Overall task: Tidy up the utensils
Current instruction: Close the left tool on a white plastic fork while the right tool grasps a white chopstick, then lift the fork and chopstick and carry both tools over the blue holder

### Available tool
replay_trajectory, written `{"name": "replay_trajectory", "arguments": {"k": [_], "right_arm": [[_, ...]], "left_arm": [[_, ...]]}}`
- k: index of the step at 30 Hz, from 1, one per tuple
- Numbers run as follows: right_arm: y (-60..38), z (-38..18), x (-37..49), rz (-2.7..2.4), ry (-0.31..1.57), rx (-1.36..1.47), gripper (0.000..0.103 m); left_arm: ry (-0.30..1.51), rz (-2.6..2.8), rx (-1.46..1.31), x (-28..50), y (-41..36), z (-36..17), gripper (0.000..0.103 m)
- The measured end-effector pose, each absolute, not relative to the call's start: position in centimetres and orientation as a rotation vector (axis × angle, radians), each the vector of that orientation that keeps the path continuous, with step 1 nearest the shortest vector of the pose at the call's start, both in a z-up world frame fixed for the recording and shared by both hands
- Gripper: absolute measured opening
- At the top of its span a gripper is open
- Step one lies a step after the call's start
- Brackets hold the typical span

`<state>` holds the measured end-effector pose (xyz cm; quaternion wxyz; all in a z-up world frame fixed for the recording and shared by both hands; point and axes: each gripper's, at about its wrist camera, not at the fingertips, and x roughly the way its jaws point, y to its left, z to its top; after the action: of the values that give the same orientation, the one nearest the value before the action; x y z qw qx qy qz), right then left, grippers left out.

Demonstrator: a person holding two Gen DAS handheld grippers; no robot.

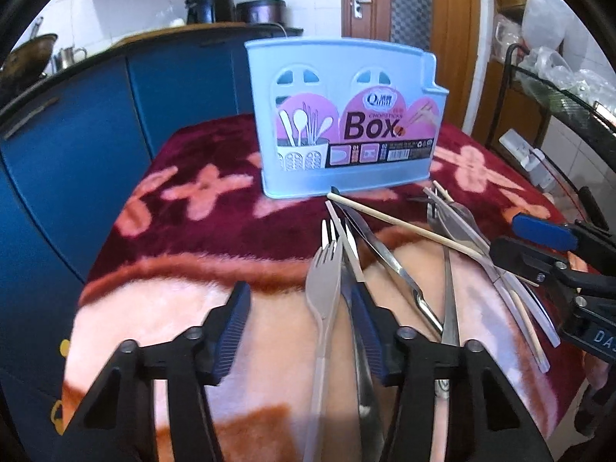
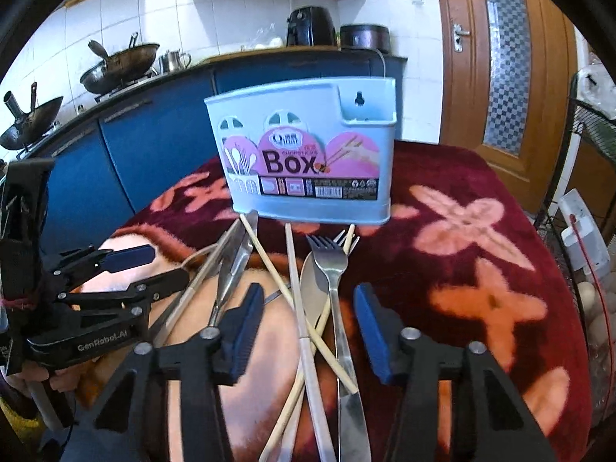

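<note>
A pale blue utensil box (image 1: 346, 77) (image 2: 308, 200) stands upright at the back of the blanket-covered table. In front of it lies a loose pile of utensils. In the left wrist view a white plastic fork (image 1: 323, 288) lies between the fingers of my left gripper (image 1: 300, 319), closer to the right pad; a gap shows on its left and the jaws stand open. Metal knives (image 1: 385, 258) and a chopstick (image 1: 404, 225) lie to the right. My right gripper (image 2: 308, 319) is open over a metal fork (image 2: 335, 269), a knife and crossed chopsticks (image 2: 296, 277), touching none.
A dark red and pink floral blanket (image 2: 481, 269) covers the table. Blue cabinets (image 1: 77, 154) and a counter with woks (image 2: 115, 65) stand behind. My right gripper (image 1: 539, 238) shows at the right of the left wrist view, my left gripper (image 2: 146, 269) at the left of the right wrist view.
</note>
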<state>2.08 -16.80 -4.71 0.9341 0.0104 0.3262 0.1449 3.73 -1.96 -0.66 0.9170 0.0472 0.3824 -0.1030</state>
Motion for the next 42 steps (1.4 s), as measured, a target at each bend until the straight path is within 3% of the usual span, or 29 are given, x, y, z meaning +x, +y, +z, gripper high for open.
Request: {"name": "replay_trajectory", "arguments": {"k": [2,4,9,18,24,42], "right_arm": [[-16.7,-4.9,2.6,0.304,0.689,0.019,0.034],[-16.5,-5.0,3.0,0.318,0.705,0.014,0.031],[-15.7,-5.1,3.9,0.344,0.742,-0.029,0.021],[-15.3,-5.2,5.0,0.367,0.794,-0.006,0.007],[-15.6,-4.6,4.1,0.399,0.767,0.027,0.006],[-17.4,0.8,1.5,0.467,0.576,0.164,0.006]], "left_arm": [[0.807,-0.226,0.081,4.3,-2.0,-0.8,0.042],[0.818,-0.242,0.068,4.6,-1.9,-0.7,0.028],[0.871,-0.262,0.041,5.5,-1.5,-0.9,0.016],[0.939,-0.273,0.055,7.1,-1.8,-1.2,0.016],[0.907,-0.296,0.050,6.6,-1.7,-0.7,0.005],[0.660,-0.315,-0.106,2.4,0.4,6.0,0.004]]}}
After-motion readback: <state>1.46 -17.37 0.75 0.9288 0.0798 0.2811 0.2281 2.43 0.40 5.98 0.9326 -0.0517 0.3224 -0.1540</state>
